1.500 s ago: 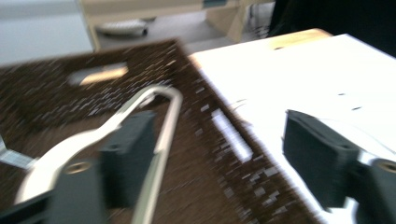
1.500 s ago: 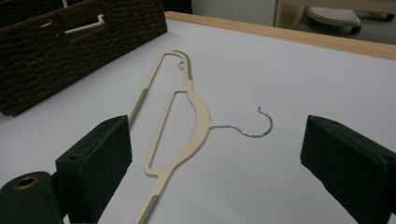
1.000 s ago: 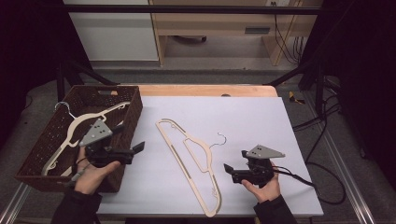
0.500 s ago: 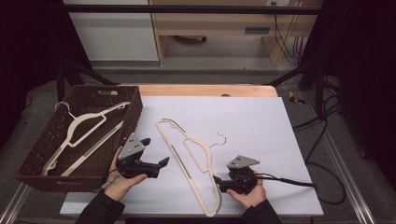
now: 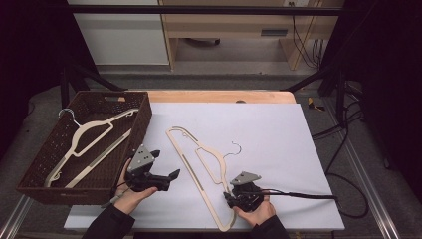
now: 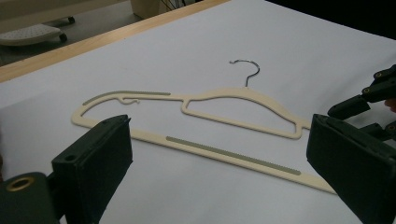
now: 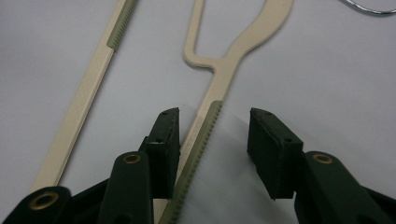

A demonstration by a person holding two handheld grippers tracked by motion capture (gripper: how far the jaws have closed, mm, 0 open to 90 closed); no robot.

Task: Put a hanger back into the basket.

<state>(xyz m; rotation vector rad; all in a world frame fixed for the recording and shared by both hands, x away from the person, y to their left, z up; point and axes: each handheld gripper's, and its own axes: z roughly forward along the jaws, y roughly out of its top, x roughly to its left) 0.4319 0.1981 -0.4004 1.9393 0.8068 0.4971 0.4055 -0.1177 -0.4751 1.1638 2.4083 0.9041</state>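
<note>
Hanger (image 5: pixel 199 164) of cream plastic lies flat on the white tabletop (image 5: pixel 278 144), its metal hook (image 5: pixel 236 148) pointing toward the right side and its long bar running from the far left down to the near edge in the high view. The right hand-held gripper (image 5: pixel 230 198) sits low at the near end of the hanger. In the right gripper view its jaws straddle the shoulder arm with the ribbed grey strip (image 7: pixel 198 154): the strip lies close against the left jaw, though whether the two touch cannot be told, and the right jaw stands clear of it, so the jaws are apart and not yet clamped. They have just been closing in on that arm. The right hand (image 5: pixel 256 211) holds this tool from below, with its cable (image 5: pixel 303 195) trailing off to the right across the tabletop.

The left hand-held gripper (image 5: pixel 171 177) rests just left of the hanger's long bar, near it but not touching, aimed toward it. In the left gripper view its jaws stand wide apart with nothing between them, and the hanger (image 6: pixel 196 121) lies on the tabletop beyond.

A dark woven basket (image 5: pixel 45 174) stands at the left edge of the tabletop, holding a second cream hanger (image 5: pixel 87 142).
</note>
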